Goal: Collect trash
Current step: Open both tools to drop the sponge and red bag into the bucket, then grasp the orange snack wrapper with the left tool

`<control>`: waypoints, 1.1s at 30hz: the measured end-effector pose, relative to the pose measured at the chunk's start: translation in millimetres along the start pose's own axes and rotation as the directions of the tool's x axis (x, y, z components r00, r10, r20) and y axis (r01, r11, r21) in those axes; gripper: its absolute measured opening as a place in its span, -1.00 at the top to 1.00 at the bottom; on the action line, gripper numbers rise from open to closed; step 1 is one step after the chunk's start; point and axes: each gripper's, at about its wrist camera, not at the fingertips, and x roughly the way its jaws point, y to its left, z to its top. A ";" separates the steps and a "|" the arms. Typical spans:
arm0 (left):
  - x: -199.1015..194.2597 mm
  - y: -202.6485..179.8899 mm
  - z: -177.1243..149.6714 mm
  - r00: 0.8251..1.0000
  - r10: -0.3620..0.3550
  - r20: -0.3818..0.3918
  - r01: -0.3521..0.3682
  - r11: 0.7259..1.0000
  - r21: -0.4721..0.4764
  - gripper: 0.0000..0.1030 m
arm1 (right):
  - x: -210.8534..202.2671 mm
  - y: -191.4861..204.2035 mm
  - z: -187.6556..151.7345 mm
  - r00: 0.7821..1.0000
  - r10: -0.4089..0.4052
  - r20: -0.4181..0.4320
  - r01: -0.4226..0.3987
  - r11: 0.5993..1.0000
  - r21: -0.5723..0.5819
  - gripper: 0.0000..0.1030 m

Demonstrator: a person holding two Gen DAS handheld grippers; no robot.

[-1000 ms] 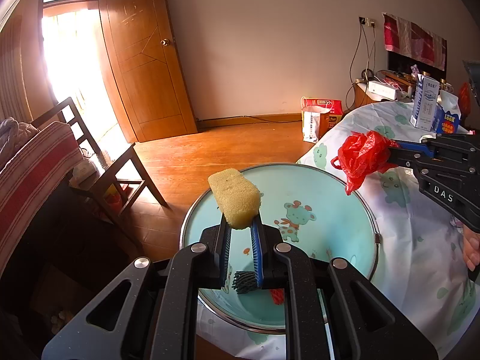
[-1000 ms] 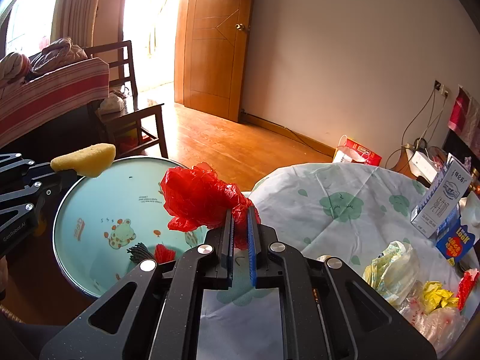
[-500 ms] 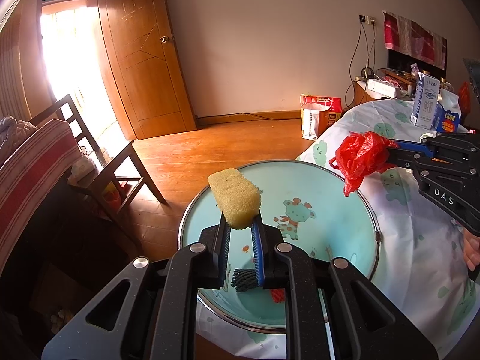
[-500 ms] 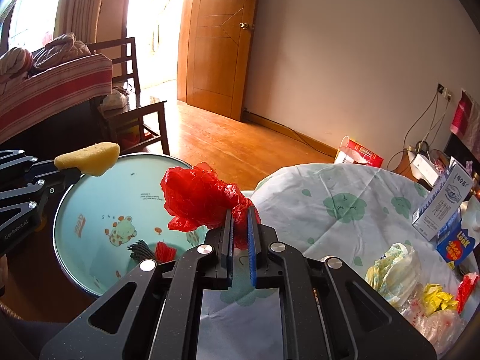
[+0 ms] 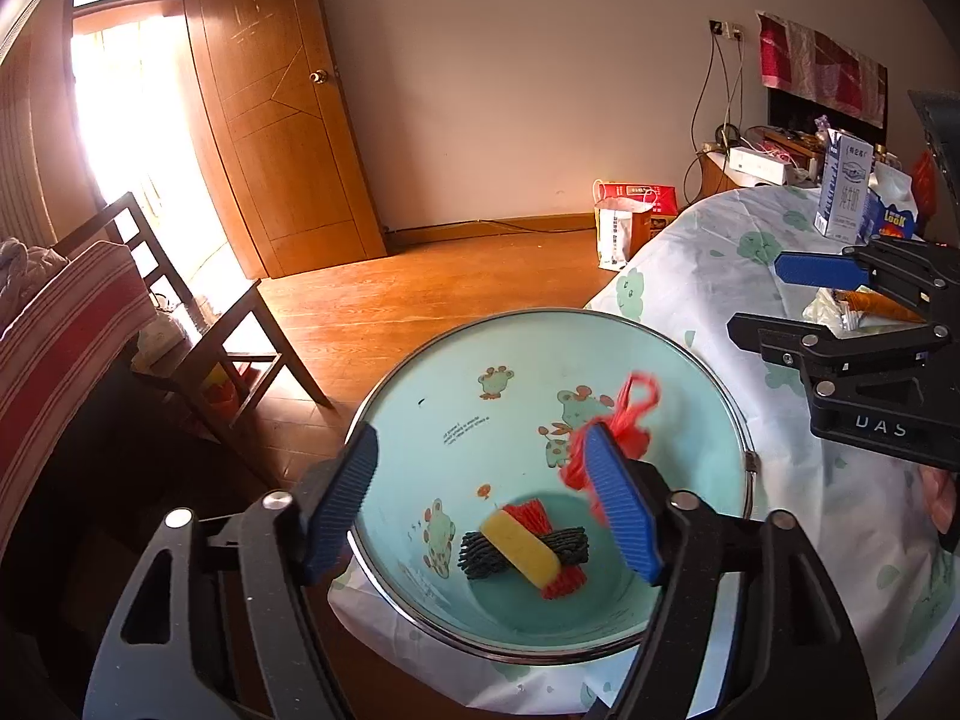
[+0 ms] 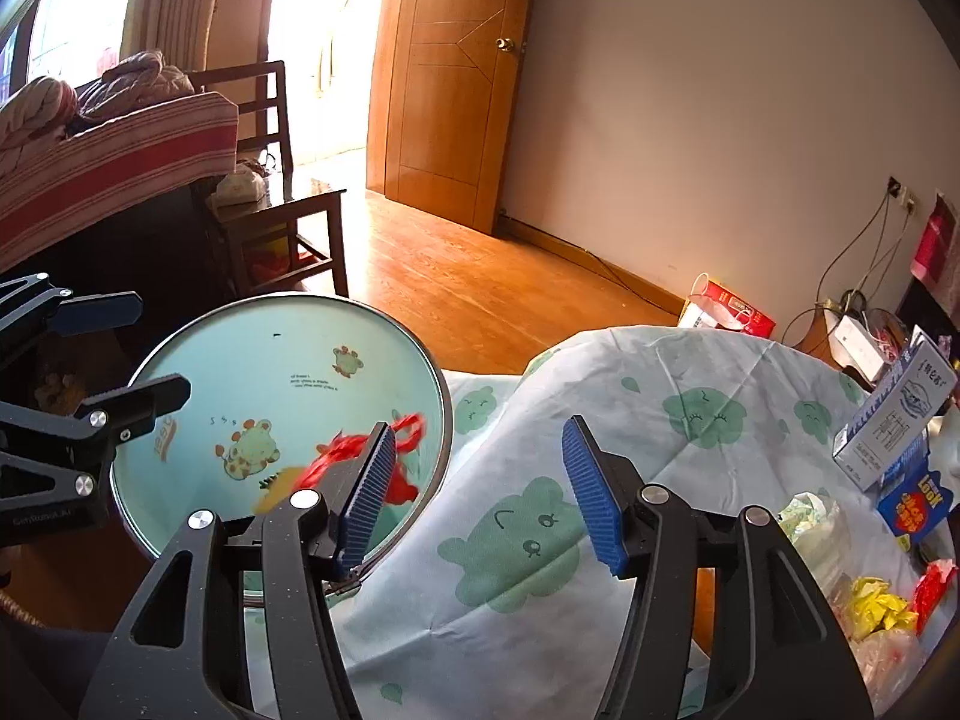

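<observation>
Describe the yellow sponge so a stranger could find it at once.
Look in the round pale-green basin beside the cloth-covered table. At its bottom the yellow sponge lies across a black and a red scrubber. It is the only yellow, smooth block there.

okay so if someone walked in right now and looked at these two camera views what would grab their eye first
Probably the big pale-green cartoon-printed basin at the table's edge, with a yellow sponge block lying in its bottom across red and black scrap. Next, a blurred red plastic bag inside the basin's right side. Both the left gripper and right gripper are open and empty.
</observation>
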 end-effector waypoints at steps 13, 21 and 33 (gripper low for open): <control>-8.9 -5.5 3.9 1.000 -0.018 0.018 0.019 1.000 -0.002 -0.74 | -45.3 -6.3 -5.9 0.976 -0.203 0.084 0.198 0.978 0.060 -0.49; -12.9 -56.6 5.2 0.992 -0.127 0.000 0.127 0.989 0.072 -0.76 | -123.3 -74.2 -64.3 0.926 -0.377 0.004 0.365 0.898 0.246 -0.50; -20.1 -149.4 0.1 0.965 -0.263 -0.019 0.262 0.947 0.187 -0.76 | -183.0 -123.6 -160.8 0.896 -0.416 -0.153 0.440 0.788 0.431 -0.49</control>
